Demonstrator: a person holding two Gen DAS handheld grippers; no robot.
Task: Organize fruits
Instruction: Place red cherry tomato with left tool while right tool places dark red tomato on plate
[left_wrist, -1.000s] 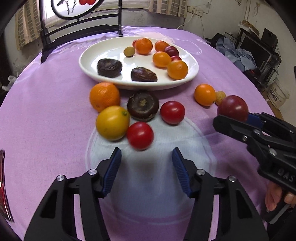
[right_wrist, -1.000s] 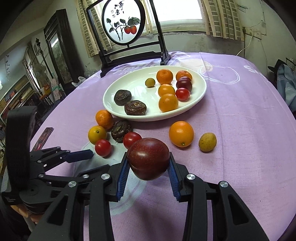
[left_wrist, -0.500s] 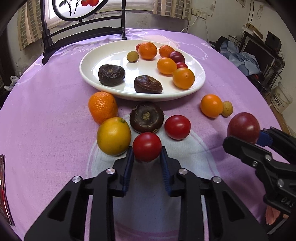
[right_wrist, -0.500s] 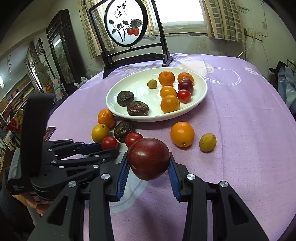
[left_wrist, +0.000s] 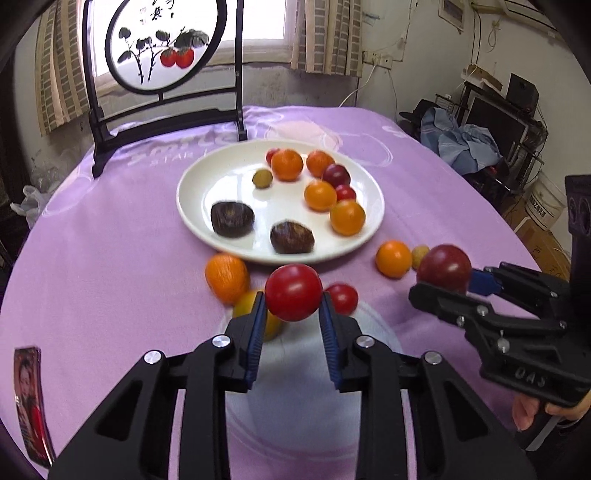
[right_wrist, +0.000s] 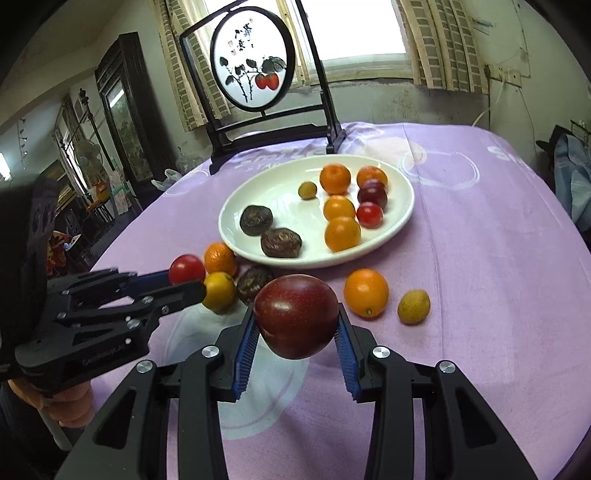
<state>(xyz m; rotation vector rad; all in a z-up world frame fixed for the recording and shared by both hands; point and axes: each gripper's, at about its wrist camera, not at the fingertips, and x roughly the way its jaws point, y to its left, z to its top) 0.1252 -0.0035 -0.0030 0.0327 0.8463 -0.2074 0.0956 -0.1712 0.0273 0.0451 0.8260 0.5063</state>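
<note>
My left gripper (left_wrist: 293, 308) is shut on a red tomato (left_wrist: 293, 291) and holds it above the purple cloth, in front of the white plate (left_wrist: 195, 206). It also shows in the right wrist view (right_wrist: 184, 282) with the tomato (right_wrist: 186, 268). My right gripper (right_wrist: 295, 328) is shut on a dark red plum (right_wrist: 295, 317), raised off the table; it shows at the right of the left wrist view (left_wrist: 448, 282). The plate (right_wrist: 402, 218) holds several oranges, small red fruits and two dark brown fruits.
Loose on the cloth lie an orange (left_wrist: 226, 277), a yellow fruit (right_wrist: 218, 291), a dark brown fruit (right_wrist: 254, 286), a second tomato (left_wrist: 343, 298), an orange (right_wrist: 366, 292) and a small yellow-green fruit (right_wrist: 413, 306). A framed painted screen (right_wrist: 251, 74) stands behind the plate.
My left gripper closed on the red tomato and lifted it off the cloth. My right gripper kept hold of the plum and rose slightly.
</note>
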